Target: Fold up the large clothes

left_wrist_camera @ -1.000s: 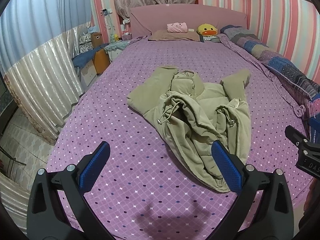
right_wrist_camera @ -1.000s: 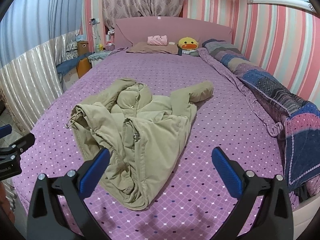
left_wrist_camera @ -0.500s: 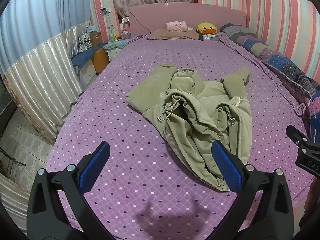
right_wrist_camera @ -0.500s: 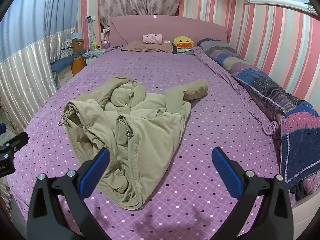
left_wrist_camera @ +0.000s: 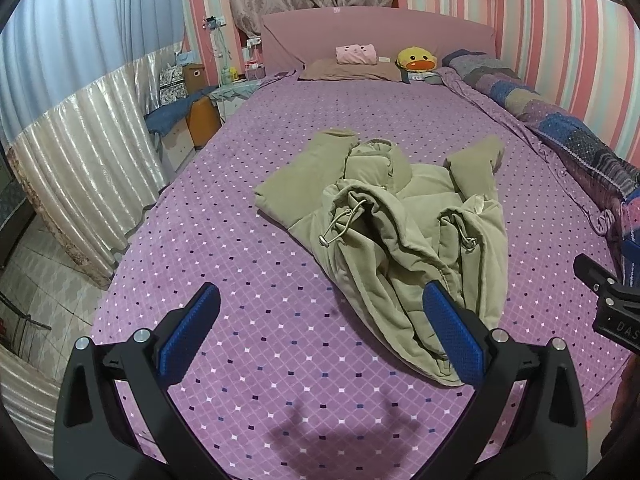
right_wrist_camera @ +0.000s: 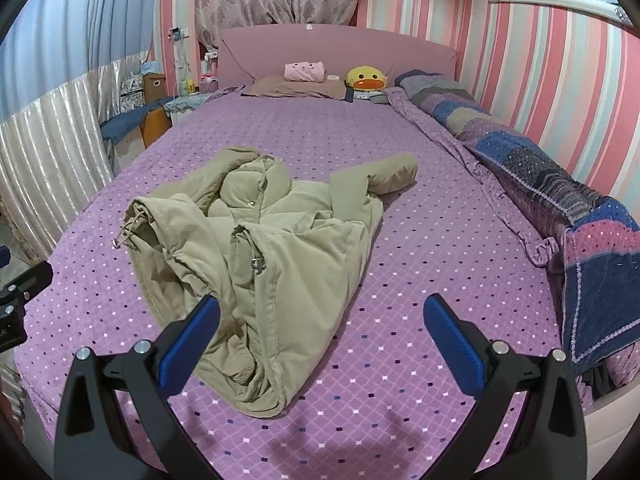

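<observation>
An olive-green padded jacket lies crumpled in the middle of the bed, its collar toward the far headboard, both sleeves spread out to the sides and its hem bunched toward the near edge. A drawstring with a toggle hangs out of the rumpled folds on the left side. The jacket rests on a purple bedspread dotted with small diamonds.

The left gripper hovers above the near part of the bedspread with its blue-padded fingers spread wide, holding nothing. The right gripper hovers near the jacket's hem, its fingers likewise wide apart and empty.

At the far end, a pink pillow and a yellow duck plush sit against the pink headboard. A patchwork quilt is rolled along the right side of the bed, next to the striped wall.
</observation>
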A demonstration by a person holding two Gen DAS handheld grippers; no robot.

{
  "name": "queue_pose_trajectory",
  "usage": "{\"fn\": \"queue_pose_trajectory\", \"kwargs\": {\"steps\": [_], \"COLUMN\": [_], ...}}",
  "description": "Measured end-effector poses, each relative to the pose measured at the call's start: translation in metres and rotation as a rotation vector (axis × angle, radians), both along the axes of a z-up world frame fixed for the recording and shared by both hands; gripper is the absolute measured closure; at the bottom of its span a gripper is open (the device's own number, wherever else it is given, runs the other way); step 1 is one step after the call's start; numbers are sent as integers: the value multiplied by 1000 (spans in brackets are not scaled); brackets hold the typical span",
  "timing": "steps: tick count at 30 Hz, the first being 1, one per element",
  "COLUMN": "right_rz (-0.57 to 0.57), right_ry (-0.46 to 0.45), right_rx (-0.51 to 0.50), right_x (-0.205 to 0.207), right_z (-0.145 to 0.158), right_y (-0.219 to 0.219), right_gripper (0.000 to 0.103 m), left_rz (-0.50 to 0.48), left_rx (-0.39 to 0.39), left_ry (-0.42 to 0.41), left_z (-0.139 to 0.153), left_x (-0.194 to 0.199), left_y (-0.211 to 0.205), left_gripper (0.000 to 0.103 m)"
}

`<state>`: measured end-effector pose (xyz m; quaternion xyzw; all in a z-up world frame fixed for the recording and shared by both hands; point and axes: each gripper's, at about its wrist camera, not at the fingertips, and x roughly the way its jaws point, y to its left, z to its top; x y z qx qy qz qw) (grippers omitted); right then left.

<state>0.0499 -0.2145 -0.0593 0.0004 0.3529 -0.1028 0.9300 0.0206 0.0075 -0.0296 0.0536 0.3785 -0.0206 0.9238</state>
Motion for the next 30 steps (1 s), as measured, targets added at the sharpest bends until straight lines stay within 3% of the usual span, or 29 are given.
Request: {"fn": "queue_pose_trajectory", "kwargs": {"steps": [10, 21, 30], "right_rz": [-83, -41, -9], "right_ry": [32, 105, 73], "right_rx": [-81, 54, -3], "right_x": [7, 27, 31], "right_z": [-3, -17, -9], "right_y": [-2, -18, -9], "right_gripper": [2, 2, 2], "left_rz": [12, -27, -44], "left_rx": [8, -28, -86], "left_ry": [29, 68, 15], "left_z": [-7, -12, -3], "left_x": [7, 25, 26], "left_y": [0, -3, -1], "left_gripper": [3, 3, 3]}}
